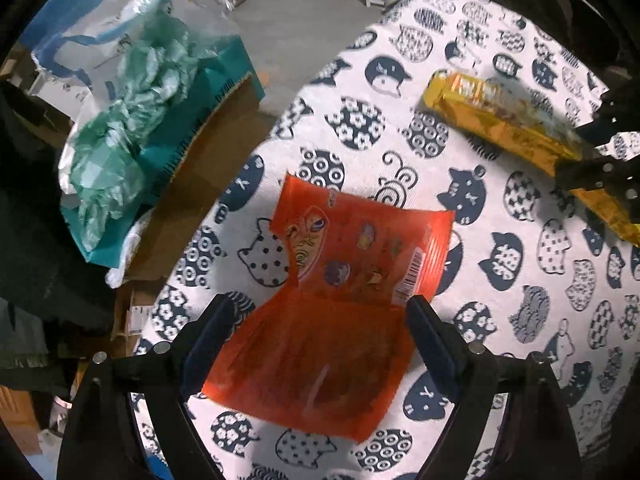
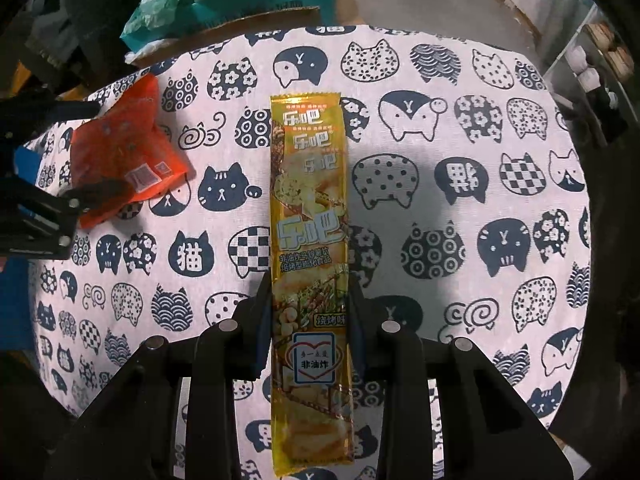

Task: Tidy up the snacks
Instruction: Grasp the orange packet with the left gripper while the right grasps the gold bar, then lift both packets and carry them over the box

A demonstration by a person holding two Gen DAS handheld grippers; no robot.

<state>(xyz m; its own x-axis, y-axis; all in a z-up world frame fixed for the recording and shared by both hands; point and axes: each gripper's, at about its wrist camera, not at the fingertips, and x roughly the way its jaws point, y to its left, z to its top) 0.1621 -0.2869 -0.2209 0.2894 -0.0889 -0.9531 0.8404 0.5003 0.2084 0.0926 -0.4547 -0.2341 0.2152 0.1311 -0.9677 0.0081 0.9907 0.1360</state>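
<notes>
Right gripper (image 2: 308,300) clamped on a long yellow foil snack packet (image 2: 310,240), held lengthwise above the round table's white cloth printed with navy cat heads (image 2: 460,160); left gripper (image 1: 320,312) spread wide around a flat orange plastic snack pouch (image 1: 320,320) — pads apparently not pressing it, though blur obscures contact; beyond the table edge, a teal cardboard box (image 1: 224,80) stuffed with crumpled green plastic bags (image 1: 132,120).

Both cameras look down, close, past their own tongs at the surface (image 1: 500,80). Both see the red bag (image 1: 320,320) and yellow pack (image 2: 310,240); the left camera's pack sits at 2 o'clock.
</notes>
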